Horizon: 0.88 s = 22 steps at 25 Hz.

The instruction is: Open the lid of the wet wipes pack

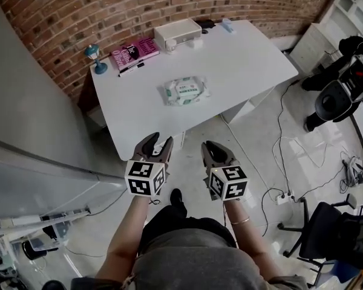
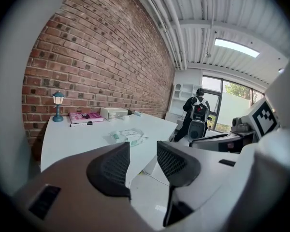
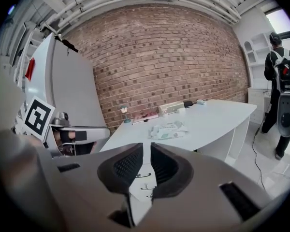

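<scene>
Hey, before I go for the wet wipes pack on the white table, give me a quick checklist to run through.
1. Wet wipes pack in sight, flat on table: ok.
2. Left gripper empty, jaws apart: ok.
3. Right gripper empty: ok, jaws only narrowly apart.
4. Grippers at the pack: not ok, both well short of it.
5. Which way the pack opens: cannot tell, too small.
6. Room around pack: ok, book and marker lie apart from it.

Arms reach forward side by side, left gripper (image 1: 160, 142) jaws apart, right gripper (image 1: 217, 149) jaws barely parted.
</scene>
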Tool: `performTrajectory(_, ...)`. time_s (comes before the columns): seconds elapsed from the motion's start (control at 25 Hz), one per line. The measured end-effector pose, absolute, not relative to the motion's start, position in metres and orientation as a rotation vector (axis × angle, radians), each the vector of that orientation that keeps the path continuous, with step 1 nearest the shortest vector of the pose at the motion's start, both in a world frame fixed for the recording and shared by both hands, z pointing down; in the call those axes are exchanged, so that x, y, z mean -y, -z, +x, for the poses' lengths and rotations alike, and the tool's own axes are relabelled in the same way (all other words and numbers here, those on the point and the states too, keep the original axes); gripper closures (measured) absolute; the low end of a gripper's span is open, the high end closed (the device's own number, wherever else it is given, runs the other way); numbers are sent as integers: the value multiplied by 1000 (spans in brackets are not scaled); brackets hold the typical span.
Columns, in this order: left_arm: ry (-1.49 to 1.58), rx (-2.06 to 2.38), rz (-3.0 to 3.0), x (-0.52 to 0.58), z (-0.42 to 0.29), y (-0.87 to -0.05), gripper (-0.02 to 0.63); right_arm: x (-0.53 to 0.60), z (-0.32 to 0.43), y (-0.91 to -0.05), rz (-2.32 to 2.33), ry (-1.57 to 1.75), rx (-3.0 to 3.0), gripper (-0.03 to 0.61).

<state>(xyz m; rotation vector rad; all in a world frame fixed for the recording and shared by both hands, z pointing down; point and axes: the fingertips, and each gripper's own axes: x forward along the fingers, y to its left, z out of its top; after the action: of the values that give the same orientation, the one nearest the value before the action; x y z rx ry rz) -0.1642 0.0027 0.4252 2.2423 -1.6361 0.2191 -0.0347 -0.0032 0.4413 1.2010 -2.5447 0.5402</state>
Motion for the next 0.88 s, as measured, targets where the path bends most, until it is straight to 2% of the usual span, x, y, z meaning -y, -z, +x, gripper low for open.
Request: performTrajectory(0.88, -269, 1581, 2287, 46, -178, -428, 433, 53, -61, -445, 1206, -450, 2482, 503)
